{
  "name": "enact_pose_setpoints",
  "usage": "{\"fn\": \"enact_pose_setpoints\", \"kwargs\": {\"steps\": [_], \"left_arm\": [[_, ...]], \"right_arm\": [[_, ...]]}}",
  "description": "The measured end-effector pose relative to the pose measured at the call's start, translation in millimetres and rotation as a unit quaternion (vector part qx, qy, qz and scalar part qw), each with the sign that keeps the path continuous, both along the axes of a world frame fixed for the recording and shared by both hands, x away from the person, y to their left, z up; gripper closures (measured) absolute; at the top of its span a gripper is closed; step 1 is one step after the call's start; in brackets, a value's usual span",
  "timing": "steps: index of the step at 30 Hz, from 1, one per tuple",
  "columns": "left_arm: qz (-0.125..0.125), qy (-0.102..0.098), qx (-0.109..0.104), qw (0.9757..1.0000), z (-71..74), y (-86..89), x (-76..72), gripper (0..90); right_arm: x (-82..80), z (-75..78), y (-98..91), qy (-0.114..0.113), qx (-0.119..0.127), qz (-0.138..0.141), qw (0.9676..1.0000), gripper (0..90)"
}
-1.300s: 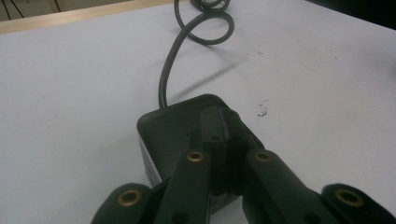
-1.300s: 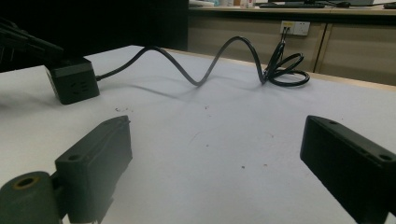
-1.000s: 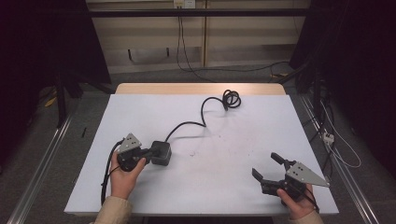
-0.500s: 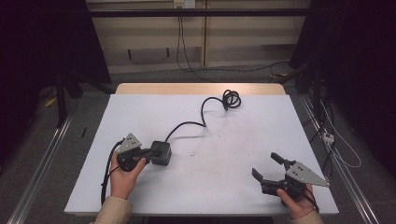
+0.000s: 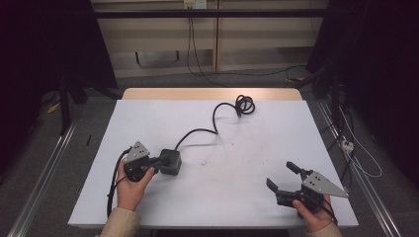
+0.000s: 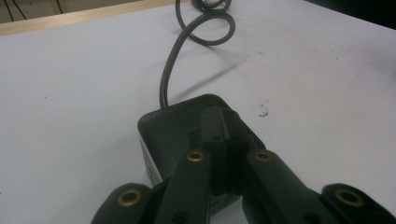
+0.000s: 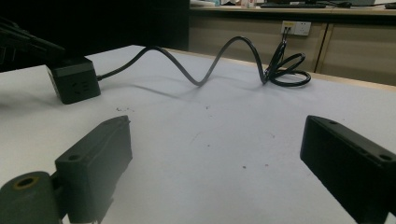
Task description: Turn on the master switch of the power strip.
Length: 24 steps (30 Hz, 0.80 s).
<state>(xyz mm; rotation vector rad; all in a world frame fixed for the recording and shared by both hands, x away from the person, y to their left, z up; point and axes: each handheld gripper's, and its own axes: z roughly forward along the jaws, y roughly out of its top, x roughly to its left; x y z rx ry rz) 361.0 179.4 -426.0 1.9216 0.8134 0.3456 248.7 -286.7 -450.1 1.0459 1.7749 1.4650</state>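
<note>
The black cube-shaped power socket block (image 5: 169,161) lies on the white table top (image 5: 237,192), left of centre in the high view. No brand, label or legible writing can be made out on it; the right gripper view shows faint socket slots on one side face (image 7: 79,88).

The left gripper (image 5: 159,160) rests its jaws, pressed together with no gap, on the top face of the block (image 6: 187,126); nothing is clamped between them.

The right gripper (image 5: 284,176) sits at the lower right of the high view, near the table's front edge, jaws spread wide and empty.

The black round cable (image 5: 217,116) runs from the block toward the upper centre and ends in a coil (image 5: 245,104) just inside the wooden far edge strip (image 5: 207,94).

Bare table surface lies between the two grippers, and more of it between the block and the left edge.
</note>
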Motion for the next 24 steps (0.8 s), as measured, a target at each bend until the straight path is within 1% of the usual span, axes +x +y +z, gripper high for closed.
{"fn": "enact_pose_setpoints", "kwargs": {"steps": [16,20,24], "left_arm": [[0.001,-0.006,0.007,1.0,0.2,-1.1,-1.2,90.0],[0.001,-0.006,0.004,1.0,-0.2,-1.2,-1.2,90.0],[0.001,-0.009,0.008,0.9999,-0.2,-1.2,-1.5,90.0]], "right_arm": [[0.0,-0.2,0.5,0.001,0.0,0.001,1.0,8.3],[0.0,-0.1,0.6,0.0,-0.001,0.0,1.0,8.3],[0.1,-0.2,0.6,0.001,0.0,0.0,1.0,8.3]]}}
